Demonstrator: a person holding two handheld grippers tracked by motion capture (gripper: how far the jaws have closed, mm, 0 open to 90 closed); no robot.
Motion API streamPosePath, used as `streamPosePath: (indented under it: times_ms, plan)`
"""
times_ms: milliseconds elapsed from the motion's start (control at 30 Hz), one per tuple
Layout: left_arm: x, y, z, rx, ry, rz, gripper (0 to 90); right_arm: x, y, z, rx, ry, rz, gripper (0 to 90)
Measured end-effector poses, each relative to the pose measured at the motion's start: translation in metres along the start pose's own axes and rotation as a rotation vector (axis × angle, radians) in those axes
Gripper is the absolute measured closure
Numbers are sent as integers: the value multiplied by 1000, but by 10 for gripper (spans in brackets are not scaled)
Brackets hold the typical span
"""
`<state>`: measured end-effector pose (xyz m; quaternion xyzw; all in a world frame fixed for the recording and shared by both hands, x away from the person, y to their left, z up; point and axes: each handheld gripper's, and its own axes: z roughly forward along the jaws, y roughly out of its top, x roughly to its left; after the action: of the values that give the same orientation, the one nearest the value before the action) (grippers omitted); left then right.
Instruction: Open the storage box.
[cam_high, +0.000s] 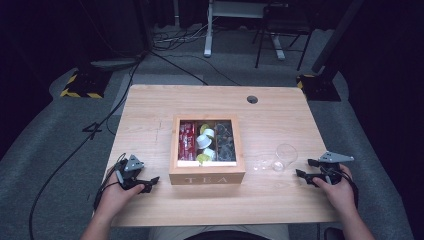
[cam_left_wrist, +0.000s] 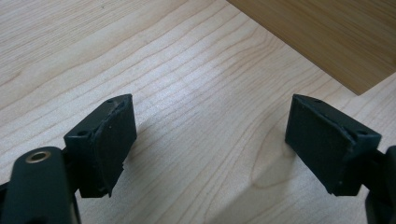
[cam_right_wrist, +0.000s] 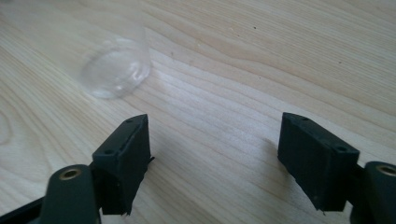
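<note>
Both claws rest wide open and empty on the desk (cam_high: 150, 105): the left claw (cam_high: 150, 184) just beside the wooden tea box (cam_high: 207, 176), the right claw (cam_high: 306, 169) near a clear glass cup (cam_high: 284, 156) lying just ahead. The cup looks light and round, so a careless nudge from the right claw could send it rolling away.

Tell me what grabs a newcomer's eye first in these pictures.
The wooden box marked TEA stands at the middle of the table, its compartments holding red packets, white and yellow capsules and dark sachets. To its right stands a clear glass. At the near edge, the left claw and the right claw rest open, holding nothing.
</note>
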<state>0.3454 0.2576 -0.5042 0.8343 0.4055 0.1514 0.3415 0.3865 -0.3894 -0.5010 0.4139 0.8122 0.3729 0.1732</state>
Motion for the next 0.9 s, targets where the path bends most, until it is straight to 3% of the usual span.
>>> streamPosePath:
  times_ms: [133, 300, 367, 767, 900]
  plan:
    - [2, 1, 1, -1, -1, -3, 162, 1, 4, -11, -26, -1, 12, 262]
    - [4, 2, 2, 2, -5, -2, 159, 5, 8, -21, -32, 45, 42, 286]
    - [4, 3, 3, -2, -3, -2, 154, 9, 12, -29, -38, 46, 13, 303]
    - [3, 3, 3, 3, 3, 3, 153, 18, 28, -49, -99, 73, 1, 306]
    - [1, 4, -1, 5, -20, 0, 212, 26, 35, -54, -114, 90, -11, 306]
